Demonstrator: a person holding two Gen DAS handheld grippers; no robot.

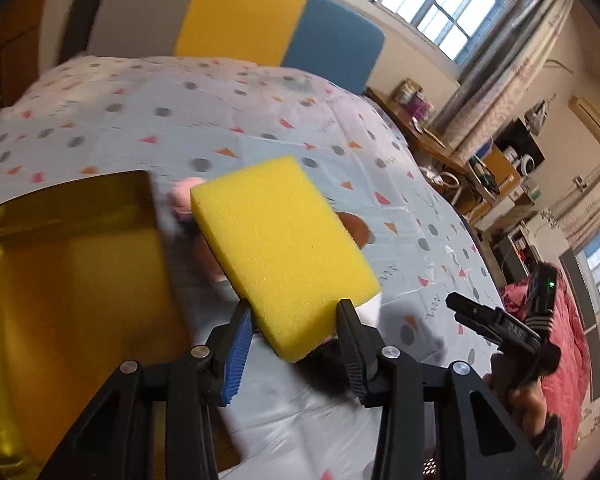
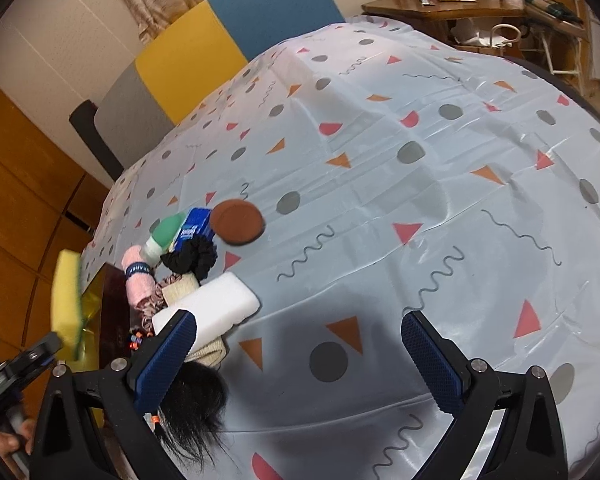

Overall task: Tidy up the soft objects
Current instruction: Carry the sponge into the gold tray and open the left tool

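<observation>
The left gripper (image 1: 296, 316) was clamped on the near end of a yellow sponge (image 1: 280, 248), held up beside the gold box (image 1: 80, 280) on its left. It looked light and squashy. The right gripper (image 2: 300, 344) hovered spread, empty.

Table's got a pale blue tablecloth (image 2: 380, 184) with dots and triangles. Far left: a brown disc (image 2: 238, 222), black scrunchie (image 2: 192, 258), white foam block (image 2: 212, 308); gold box (image 1: 72, 264) beside them.

Yellow sponge (image 1: 280, 248), gold box (image 1: 72, 264), pale blue tablecloth (image 2: 440, 208) with grey dots, orange and red triangles
</observation>
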